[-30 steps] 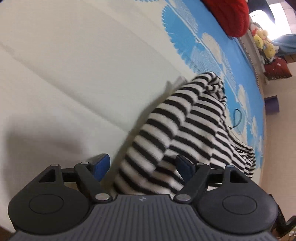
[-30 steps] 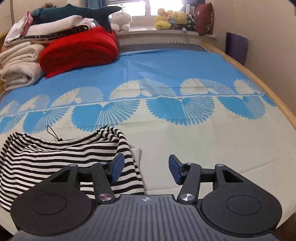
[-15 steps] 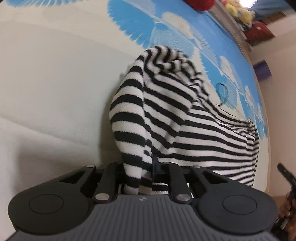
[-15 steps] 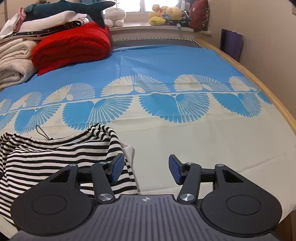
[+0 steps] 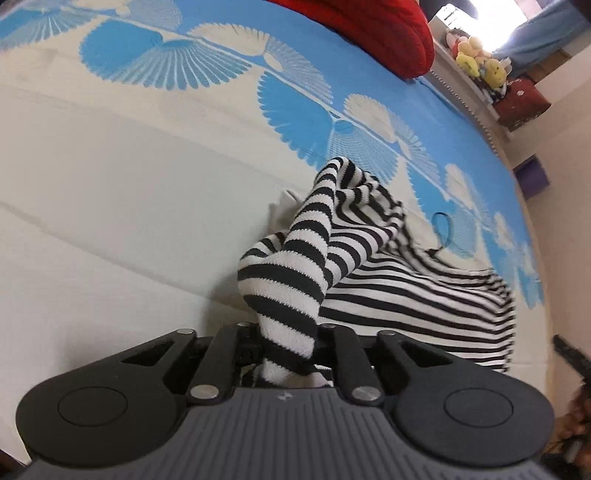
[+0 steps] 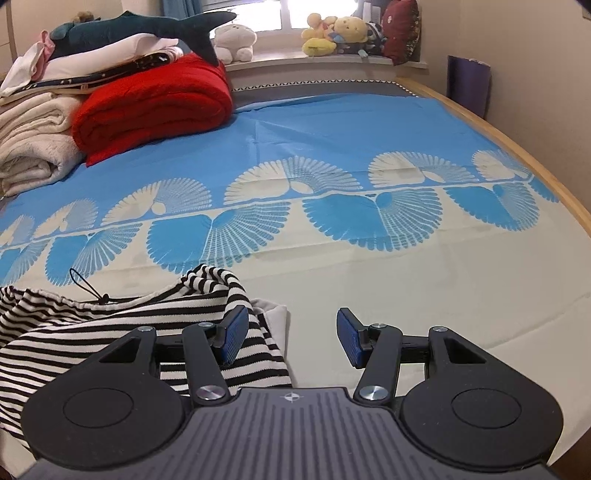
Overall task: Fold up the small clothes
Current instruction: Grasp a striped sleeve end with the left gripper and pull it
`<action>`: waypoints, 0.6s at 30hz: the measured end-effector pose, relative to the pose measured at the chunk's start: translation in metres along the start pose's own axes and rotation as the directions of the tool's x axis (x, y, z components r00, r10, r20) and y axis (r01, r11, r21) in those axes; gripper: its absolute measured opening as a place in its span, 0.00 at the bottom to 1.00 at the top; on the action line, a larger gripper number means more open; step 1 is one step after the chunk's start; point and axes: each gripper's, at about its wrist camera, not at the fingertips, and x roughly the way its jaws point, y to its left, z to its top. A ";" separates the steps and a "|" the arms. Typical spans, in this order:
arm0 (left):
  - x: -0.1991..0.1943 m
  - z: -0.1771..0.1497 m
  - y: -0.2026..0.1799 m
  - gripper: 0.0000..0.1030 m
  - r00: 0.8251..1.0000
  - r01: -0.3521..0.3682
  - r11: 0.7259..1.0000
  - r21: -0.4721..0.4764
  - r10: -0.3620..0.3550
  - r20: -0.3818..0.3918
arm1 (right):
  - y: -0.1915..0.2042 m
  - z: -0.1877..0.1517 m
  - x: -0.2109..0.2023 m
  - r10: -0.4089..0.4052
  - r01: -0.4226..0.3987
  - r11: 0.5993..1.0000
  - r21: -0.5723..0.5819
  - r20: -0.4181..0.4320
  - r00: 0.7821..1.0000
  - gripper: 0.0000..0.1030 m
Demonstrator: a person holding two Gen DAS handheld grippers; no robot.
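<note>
- Bedroom scene: bed sheet [image 6: 369,280], cream in the near half, blue with white fan prints further back, wooden bed edge along the right side in the right wrist view.
- Back left of the bed: folded red blanket [image 6: 155,103] beside a stack of cream towels [image 6: 33,147], more folded fabric and a dark shark plush [image 6: 147,29] on top.
- Windowsill behind the bed holds a row of plush toys [image 6: 332,35]; purple box [image 6: 469,85] against the right wall.
- Striped garment [image 5: 388,280], black and white, lies crumpled on the cream part of the sheet, near edge of the bed. Thin black cord loop [image 6: 86,284] sticks out of it on the far side.
- Left gripper [image 5: 286,343]: jaws have just closed on the fabric, with a slight reopening since; now clamped on a bunched fold of the striped garment. That fold is pulled up off the sheet into a peak, rest of the garment trails down to the right, still on the bed. Image slightly motion-blurred.
- Right gripper [image 6: 291,336]: blue pads [image 6: 234,334] stand apart, nothing between them. Left pad sits over the garment's right edge, right pad over bare cream sheet; cannot tell if the left pad touches the fabric.
- Small patch of plain pale cloth [image 6: 275,314] pokes out from under the stripes, just beside the right gripper's left pad.
</note>
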 end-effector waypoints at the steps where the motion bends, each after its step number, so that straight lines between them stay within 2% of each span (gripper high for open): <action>1: 0.000 0.001 0.001 0.33 1.000 0.001 1.000 -0.004 -0.001 0.000 | 0.000 0.000 0.000 0.003 -0.003 1.000 -0.003 -0.001 1.000 0.53; 2: 0.001 0.001 0.002 0.44 1.000 0.001 1.000 -0.007 -0.001 0.000 | 0.000 -0.001 -0.001 0.007 -0.007 1.000 -0.005 0.000 1.000 0.53; 3: 0.003 0.002 0.004 0.70 1.000 0.000 1.000 -0.018 0.000 0.000 | -0.001 -0.002 -0.003 0.010 -0.010 1.000 -0.007 0.001 1.000 0.53; 4: 0.005 0.002 0.008 0.80 1.000 -0.003 0.999 -0.034 0.003 -0.006 | -0.002 -0.002 -0.004 0.012 -0.012 1.000 -0.008 0.000 1.000 0.53; 6: 0.012 0.001 0.019 0.80 1.000 -0.009 0.998 -0.069 0.007 -0.030 | -0.006 -0.003 -0.005 0.013 -0.013 1.000 -0.009 -0.004 1.000 0.53; 9: 0.035 -0.004 0.039 0.79 0.994 -0.019 0.990 -0.138 0.004 -0.107 | -0.013 -0.005 -0.007 0.006 -0.006 1.000 -0.007 -0.006 1.000 0.53; 12: 0.051 -0.004 0.042 0.79 0.991 0.000 0.994 -0.106 -0.015 -0.134 | -0.021 -0.005 -0.007 -0.005 0.005 1.000 -0.006 -0.006 1.000 0.53; 15: 0.063 0.002 0.036 0.78 0.984 0.086 0.989 -0.119 -0.103 -0.146 | -0.028 -0.005 -0.005 -0.013 0.013 1.000 -0.018 -0.009 1.000 0.53; 17: 0.074 0.004 0.023 0.77 0.981 0.102 0.991 -0.090 -0.116 -0.158 | -0.031 -0.004 -0.004 -0.019 0.019 0.999 -0.026 -0.005 1.000 0.53; 18: 0.078 0.004 0.016 0.69 0.978 0.113 0.991 -0.065 -0.122 -0.166 | -0.032 -0.003 -0.003 -0.022 0.022 0.999 -0.027 -0.004 1.000 0.53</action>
